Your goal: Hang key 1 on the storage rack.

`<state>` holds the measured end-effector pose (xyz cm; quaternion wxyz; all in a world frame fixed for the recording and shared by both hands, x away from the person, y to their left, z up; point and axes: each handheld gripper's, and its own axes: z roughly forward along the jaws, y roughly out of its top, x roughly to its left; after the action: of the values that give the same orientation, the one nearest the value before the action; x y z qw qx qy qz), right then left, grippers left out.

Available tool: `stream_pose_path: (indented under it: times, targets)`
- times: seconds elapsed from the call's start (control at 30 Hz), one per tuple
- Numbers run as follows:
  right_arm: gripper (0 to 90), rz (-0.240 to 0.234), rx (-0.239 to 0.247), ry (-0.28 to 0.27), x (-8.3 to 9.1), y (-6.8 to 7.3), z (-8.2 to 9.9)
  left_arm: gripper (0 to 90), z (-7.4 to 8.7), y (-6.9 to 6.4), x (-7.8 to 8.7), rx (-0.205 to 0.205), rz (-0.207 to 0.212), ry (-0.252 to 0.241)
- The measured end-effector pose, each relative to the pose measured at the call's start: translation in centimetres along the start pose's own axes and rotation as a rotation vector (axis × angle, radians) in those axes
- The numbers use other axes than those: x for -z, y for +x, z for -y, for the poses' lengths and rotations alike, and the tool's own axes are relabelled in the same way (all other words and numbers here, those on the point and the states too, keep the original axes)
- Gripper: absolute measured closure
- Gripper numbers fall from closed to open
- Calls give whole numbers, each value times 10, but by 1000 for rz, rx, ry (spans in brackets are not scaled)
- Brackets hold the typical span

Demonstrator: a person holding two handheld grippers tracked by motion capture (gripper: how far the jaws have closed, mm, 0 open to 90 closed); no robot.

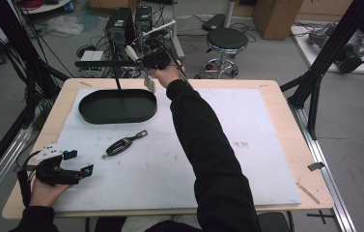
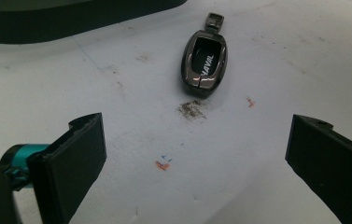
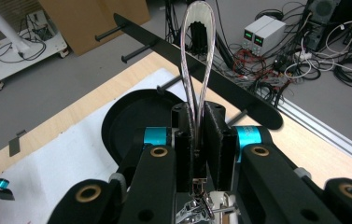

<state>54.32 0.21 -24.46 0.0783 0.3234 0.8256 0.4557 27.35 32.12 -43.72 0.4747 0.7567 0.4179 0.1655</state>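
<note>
A dark car key fob (image 1: 121, 144) marked HAVAL (image 2: 204, 60) lies flat on the white mat, ahead of my left gripper (image 1: 79, 162). That gripper (image 2: 199, 140) rests near the front left corner, open, with nothing between its jaws. My right gripper (image 1: 146, 62) is raised at the table's far edge beside the black peg rack (image 1: 107, 63). It (image 3: 197, 116) is shut on a clear strap loop (image 3: 196, 56) that stands up just before the rack bar (image 3: 239, 95). A small white piece (image 1: 149, 83) and a metal ring (image 3: 194, 205) hang below the jaws.
A black oval tray (image 1: 90, 113) forms the rack's base at the mat's far left, its rim visible in the left gripper view (image 2: 71, 18). A stool (image 1: 226, 41), cables and electronics boxes stand on the floor beyond the table. The person's right sleeve (image 1: 203, 145) crosses the mat's middle.
</note>
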Motion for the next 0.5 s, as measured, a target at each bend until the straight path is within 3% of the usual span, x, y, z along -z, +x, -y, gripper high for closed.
stream_pose_path:
  times: [0.2, 0.5]
  targets:
    - [830, 16, 1, -7, -9, 6, -10, 56, 0, 1, 0, 2, 3, -6]
    - [829, 106, -33, -50, -15, 5, -14, 56, 0, 1, -1, -3, 5, -3]
